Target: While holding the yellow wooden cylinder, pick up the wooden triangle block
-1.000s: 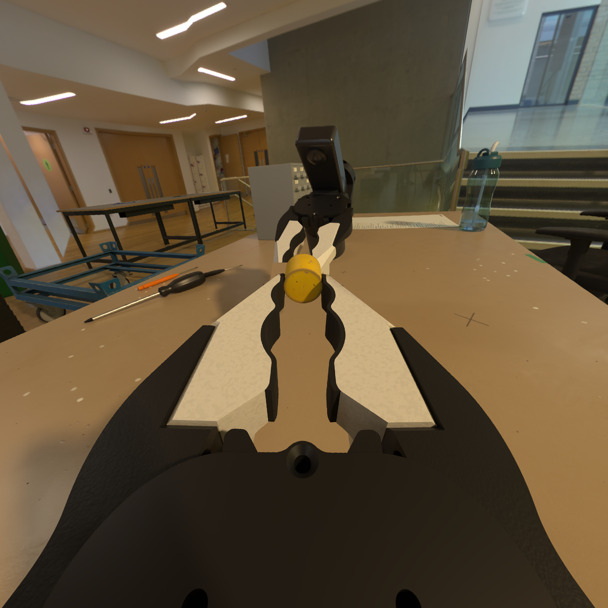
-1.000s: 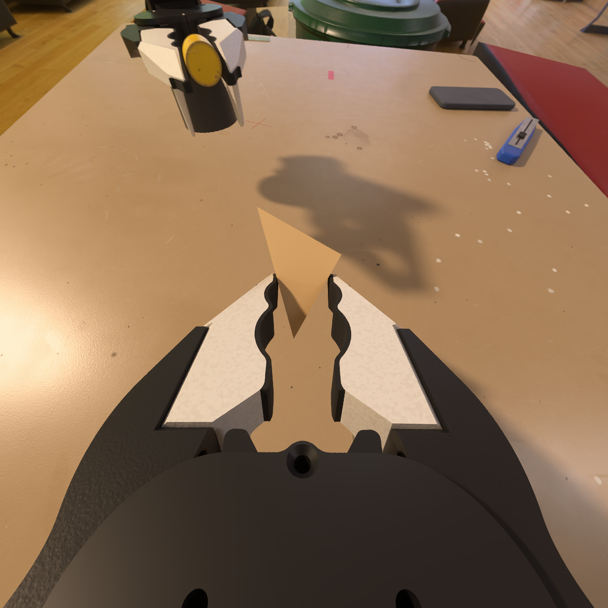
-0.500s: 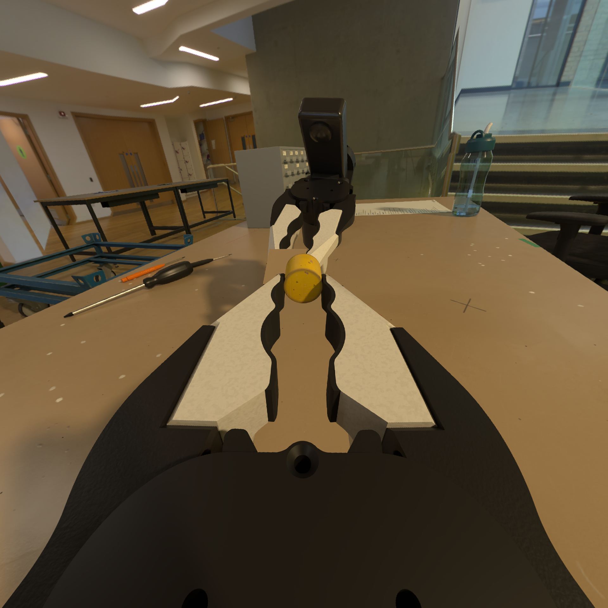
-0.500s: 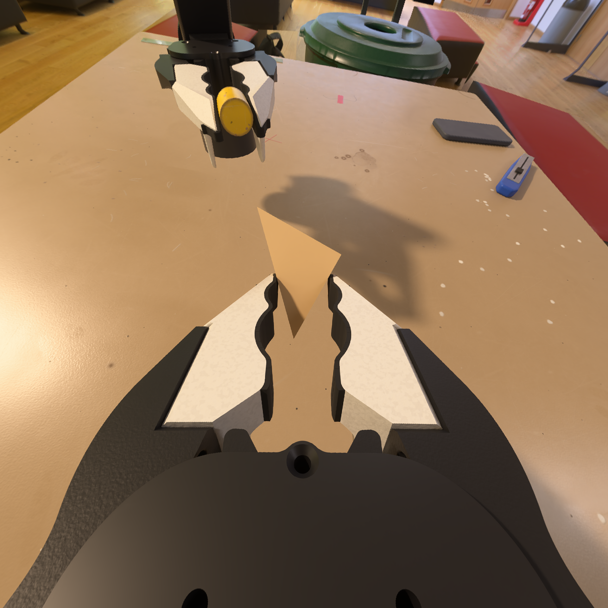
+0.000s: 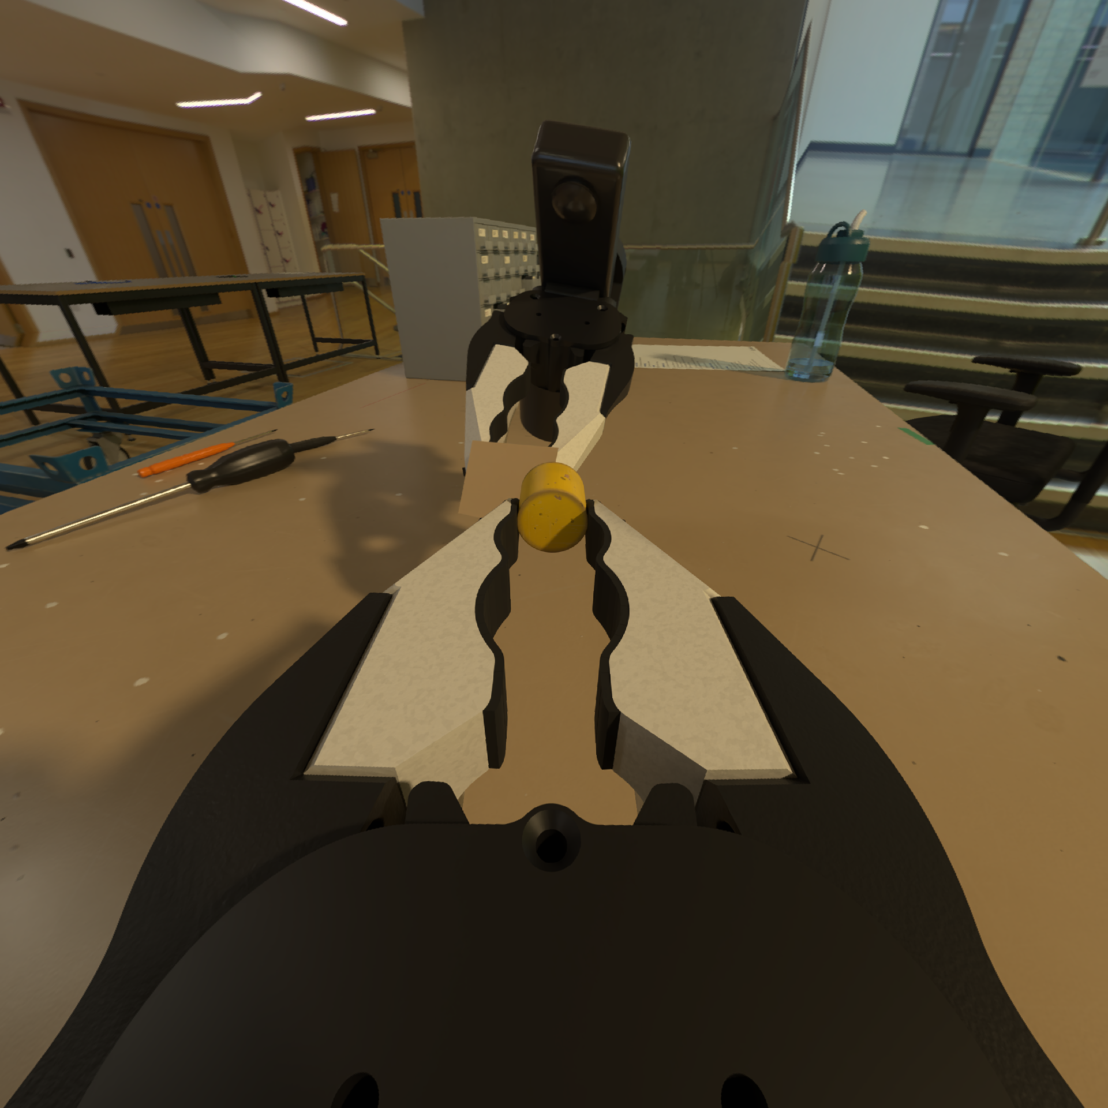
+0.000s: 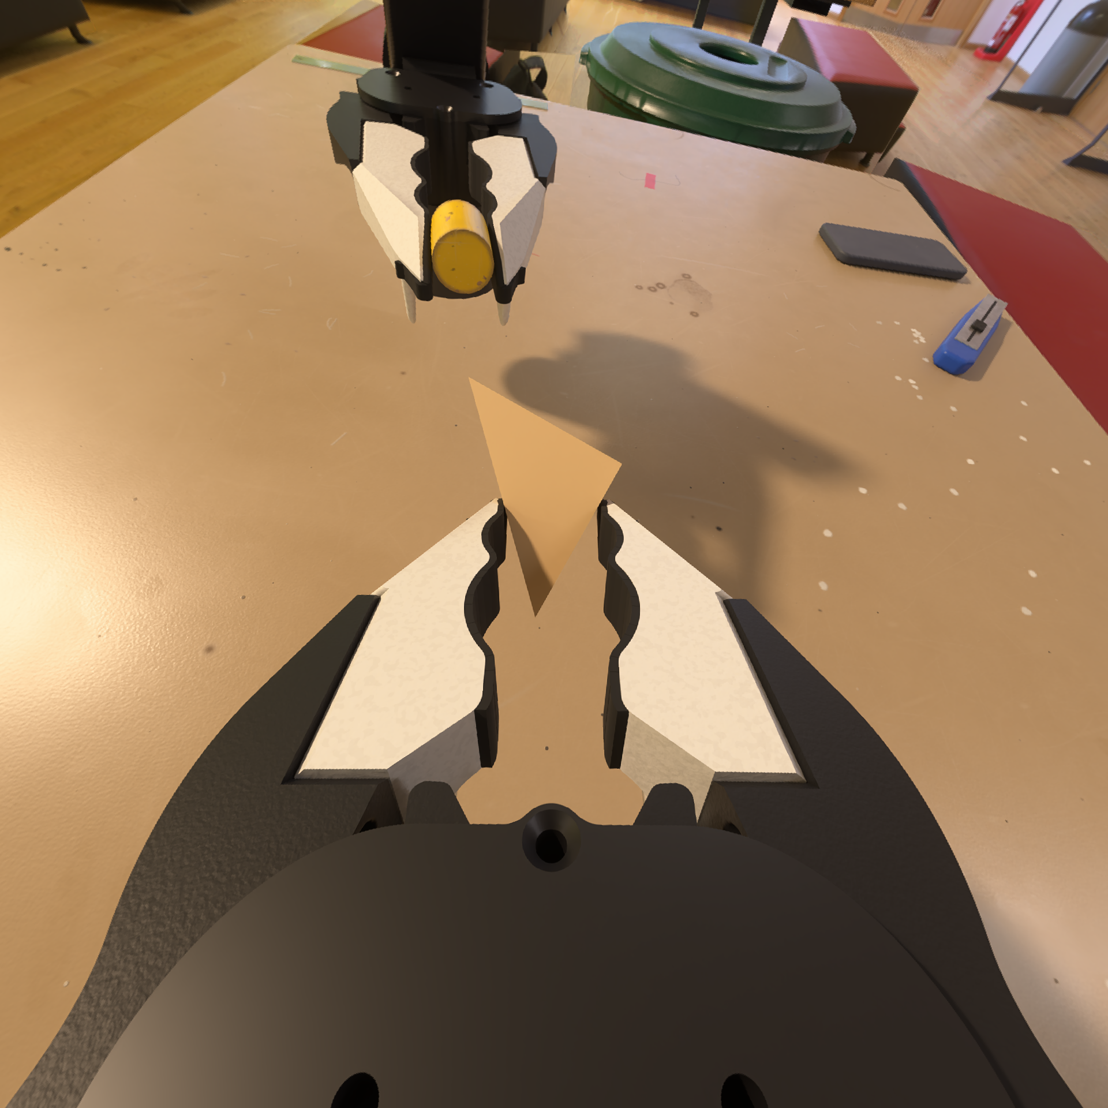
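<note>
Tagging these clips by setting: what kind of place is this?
Probably a workshop area in a public building: screwdrivers and a utility knife lie on the worktable, with steel-framed benches and a staircase behind.

Since a second ago, we see the left gripper (image 6: 457, 309), clamped on the yellow wooden cylinder (image 6: 461, 255), closer to the right gripper (image 6: 550, 509) and facing it more squarely. The cylinder's round end now tilts downward.

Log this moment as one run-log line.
left tongs: shut on yellow cylinder | right tongs: shut on triangle block | both clear of table
</note>
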